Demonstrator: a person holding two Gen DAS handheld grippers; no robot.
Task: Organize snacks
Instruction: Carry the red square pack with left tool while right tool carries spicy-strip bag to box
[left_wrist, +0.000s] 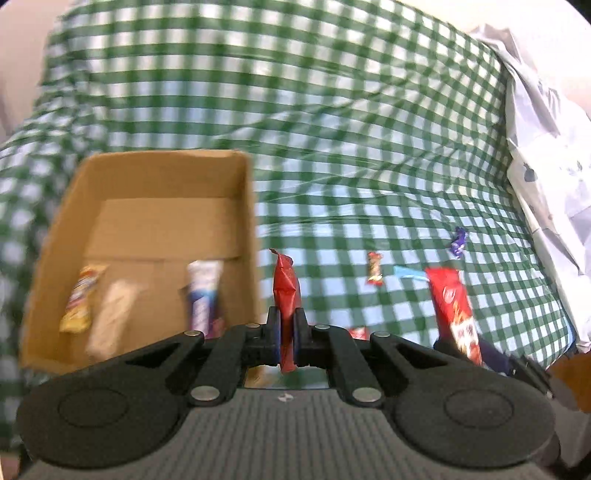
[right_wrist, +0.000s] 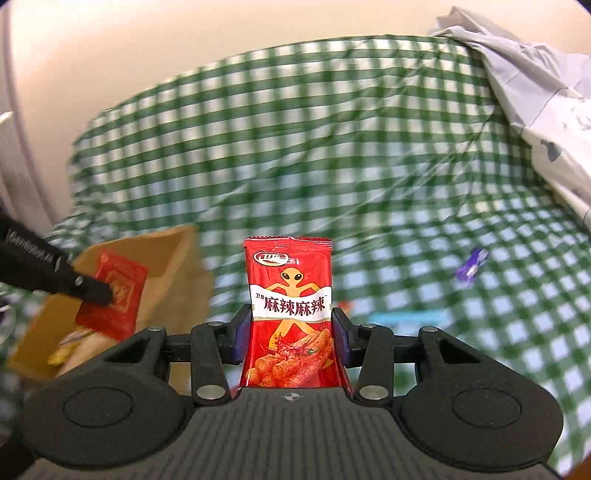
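Observation:
My left gripper (left_wrist: 286, 314) is shut on a red snack packet (left_wrist: 285, 280), seen edge-on just right of an open cardboard box (left_wrist: 162, 177). The box holds a yellow packet (left_wrist: 79, 299), a pale packet (left_wrist: 110, 317) and a white-and-purple packet (left_wrist: 203, 295). My right gripper (right_wrist: 291, 325) is shut on a red spicy-strip packet (right_wrist: 291, 295), held upright above the cloth. In the right wrist view, one left finger (right_wrist: 92, 291) presses a red packet (right_wrist: 118, 288) over the box (right_wrist: 177, 266). In the left wrist view, the right gripper's packet (left_wrist: 452, 306) shows at lower right.
A green-and-white checked cloth (left_wrist: 332, 129) covers the surface. Loose on it lie a small red-gold candy (left_wrist: 374, 268), a purple candy (left_wrist: 458, 242) and a blue wrapper (left_wrist: 406, 273). Crumpled pale grey fabric (left_wrist: 546, 147) is piled along the right edge.

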